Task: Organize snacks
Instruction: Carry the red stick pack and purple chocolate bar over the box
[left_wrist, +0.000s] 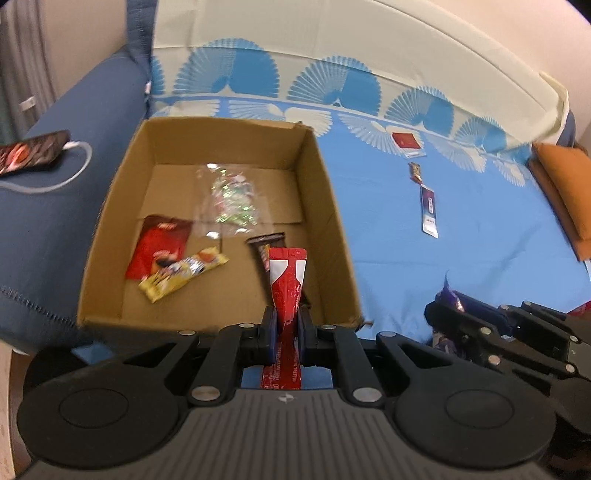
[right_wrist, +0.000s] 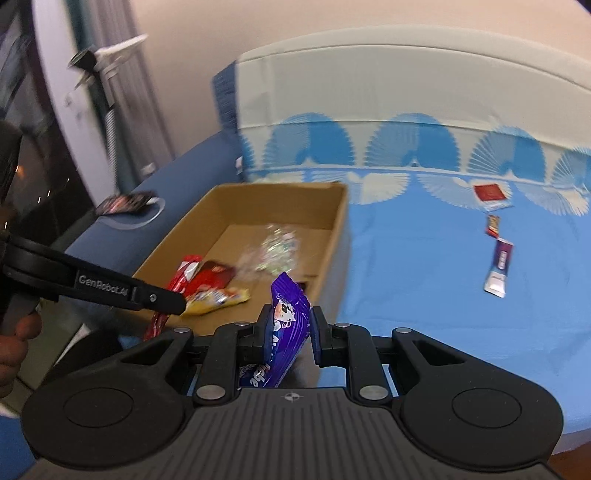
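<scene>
The red stick sachet (left_wrist: 287, 284) is clamped between the fingers of the left gripper (left_wrist: 286, 325), its long axis running straight forward along the fingers. The free end is projected over the near wall of the cardboard box (left_wrist: 314, 155), so the box interior lies directly ahead of and below the fingertips. A release at this position is judged likely to drop the sachet onto the box floor just beyond the near wall, beside the dark brown bar wrapper (left_wrist: 266, 246) lying immediately ahead.

The purple snack packet (right_wrist: 286, 325) is gripped by the right gripper (right_wrist: 287, 325), its long axis tilted slightly from the finger line. From these fingers the box is situated ahead and to the left, with its right wall (right_wrist: 332, 258) between the packet and the interior. The left gripper is judged nearer to a drop; a leftward and forward shift is required of the right.

Further into the box, ahead and left of the left fingers, a yellow wrapper (left_wrist: 183, 273), a red pouch (left_wrist: 159, 251) and a clear candy bag (left_wrist: 231, 199) are found. Well apart to the right, on the blue bed sheet (left_wrist: 424, 258), a red square packet (left_wrist: 405, 141), a small brown-wrapped snack (left_wrist: 415, 171) and a purple-and-white sachet (left_wrist: 429, 211) remain uncollected.
</scene>
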